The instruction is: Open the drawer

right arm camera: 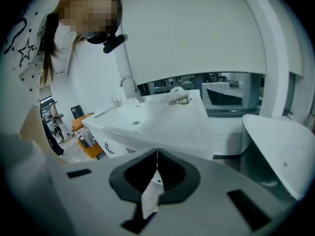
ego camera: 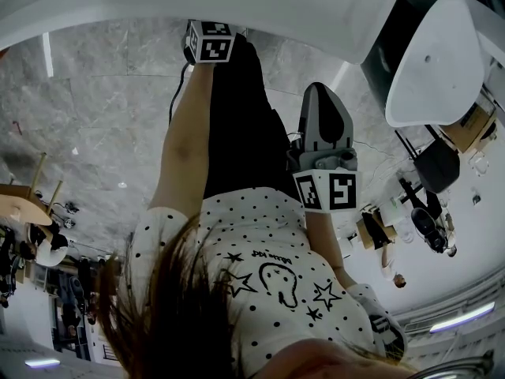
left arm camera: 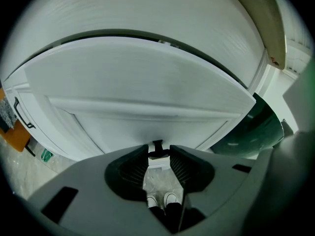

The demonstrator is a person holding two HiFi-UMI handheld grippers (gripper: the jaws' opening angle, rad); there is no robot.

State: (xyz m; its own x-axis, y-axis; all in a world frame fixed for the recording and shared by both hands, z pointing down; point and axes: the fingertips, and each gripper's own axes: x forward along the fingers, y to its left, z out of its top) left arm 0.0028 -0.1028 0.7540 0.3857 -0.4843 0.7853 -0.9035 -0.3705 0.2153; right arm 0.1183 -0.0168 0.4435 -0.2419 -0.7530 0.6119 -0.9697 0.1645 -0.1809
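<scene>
Marble floor (ego camera: 87, 125) and white bathroom furniture set the scene. The drawer (left arm camera: 142, 87), a broad white front under a counter, fills the left gripper view, with its small dark handle (left arm camera: 157, 147) low at the middle. The left gripper (left arm camera: 158, 154) is at that handle, its jaws drawn in on either side of the crossbar and apparently clamped on it. Whether the drawer has come out at all cannot be told.

The grip looks made and the pull not yet done. The next move calls for a straight, level draw back toward the person's body, holding the clamp so the thin handle does not slip out.

The right gripper (right arm camera: 156, 154) hangs apart at waist height with its jaws together and nothing between them. It faces a separate white sink (right arm camera: 147, 122) and its tap (right arm camera: 129, 85).
</scene>
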